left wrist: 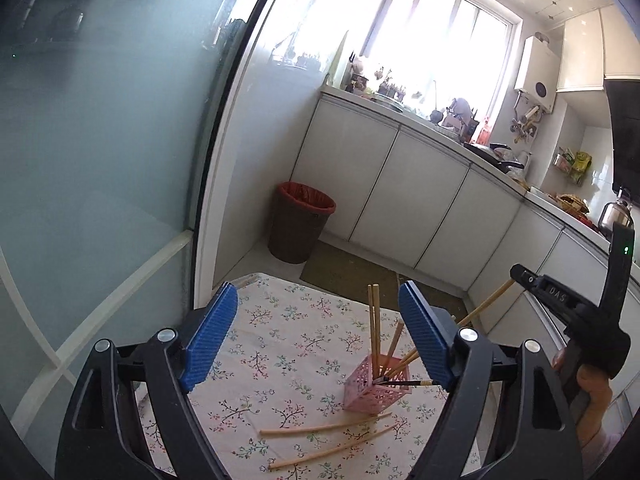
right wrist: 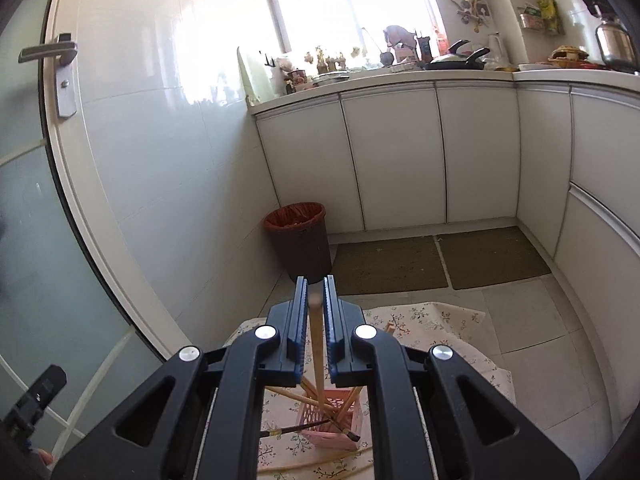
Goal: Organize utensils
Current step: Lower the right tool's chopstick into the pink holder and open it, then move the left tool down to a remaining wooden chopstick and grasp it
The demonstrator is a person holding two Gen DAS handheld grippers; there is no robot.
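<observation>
The worry here was a tip-over. The small pink lattice plastic holder (left wrist: 376, 386) looked light, and it already carried several pale wooden chopsticks (left wrist: 374, 320) leaning at different angles, plus a dark-handled brush lying across its rim. If the chopstick carried in the right gripper (right wrist: 315, 300) came down at a slant, it could catch the leaning sticks or the rim and push the holder over, spilling everything onto the floral-patterned cloth-covered surface (left wrist: 280, 320). It could also slide out of a thin grip and drop to the floor past the surface edge.

In the right wrist view, at lower centre, the right gripper was nearly closed, its blue ribbed pads pinching one long pale wooden chopstick (right wrist: 316, 344) that ran down toward the holder below. Whether its lower tip had entered the holder could not be told.

In the left wrist view, the left gripper (left wrist: 320, 336) stood wide and held nothing, its blue pads framing the holder at lower centre. Two more loose chopsticks (left wrist: 326, 428) lay flat on the cloth just in front of the holder, toward the bottom of the frame.
</observation>
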